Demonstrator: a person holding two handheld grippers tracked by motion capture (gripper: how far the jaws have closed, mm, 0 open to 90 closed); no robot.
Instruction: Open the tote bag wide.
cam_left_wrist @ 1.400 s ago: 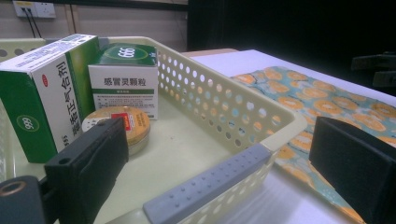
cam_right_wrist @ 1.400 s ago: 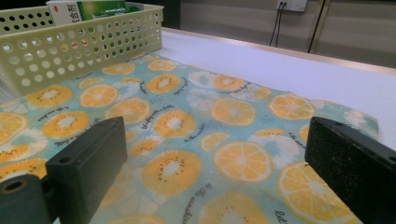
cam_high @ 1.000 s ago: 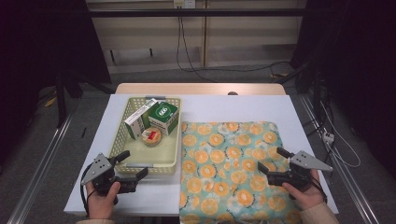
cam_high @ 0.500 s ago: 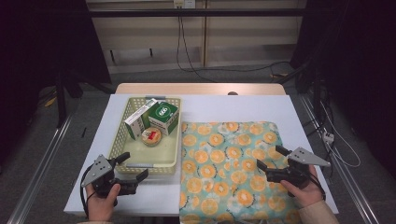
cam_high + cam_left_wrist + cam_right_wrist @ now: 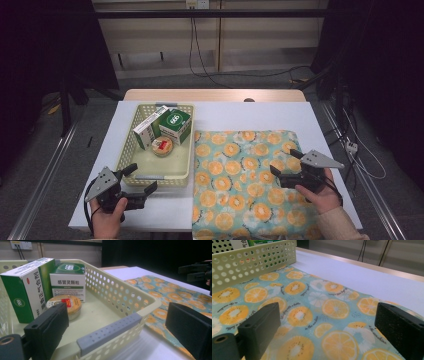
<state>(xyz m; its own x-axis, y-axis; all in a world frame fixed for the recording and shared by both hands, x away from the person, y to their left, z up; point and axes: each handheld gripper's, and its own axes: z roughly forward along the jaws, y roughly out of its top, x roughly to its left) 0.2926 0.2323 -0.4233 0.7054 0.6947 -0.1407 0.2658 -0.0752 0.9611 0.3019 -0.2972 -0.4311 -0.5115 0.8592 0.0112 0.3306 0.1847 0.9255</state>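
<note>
High view: the left gripper (image 5: 141, 181) stood open at the near rim of the perforated basket (image 5: 129, 150) on the bench (image 5: 260, 115); the right gripper (image 5: 285, 166) hovered open over the citrus-print cloth (image 5: 240, 200) — likely staged for unpacking.

Left gripper view: jaws wide apart, straddling the grey handle (image 5: 110, 333). The green carton (image 5: 68, 280) read "999" and "感冒灵颗粒"; the white-green box (image 5: 27, 287) and the round tin (image 5: 68, 305) stood beside it.

Right gripper view: jaws apart above the cloth — script unreadable.

Basket (image 5: 131, 150) left on table (image 5: 250, 112), cloth (image 5: 250, 185) right, 2 boxes (image 5: 175, 126) inside basket
</note>
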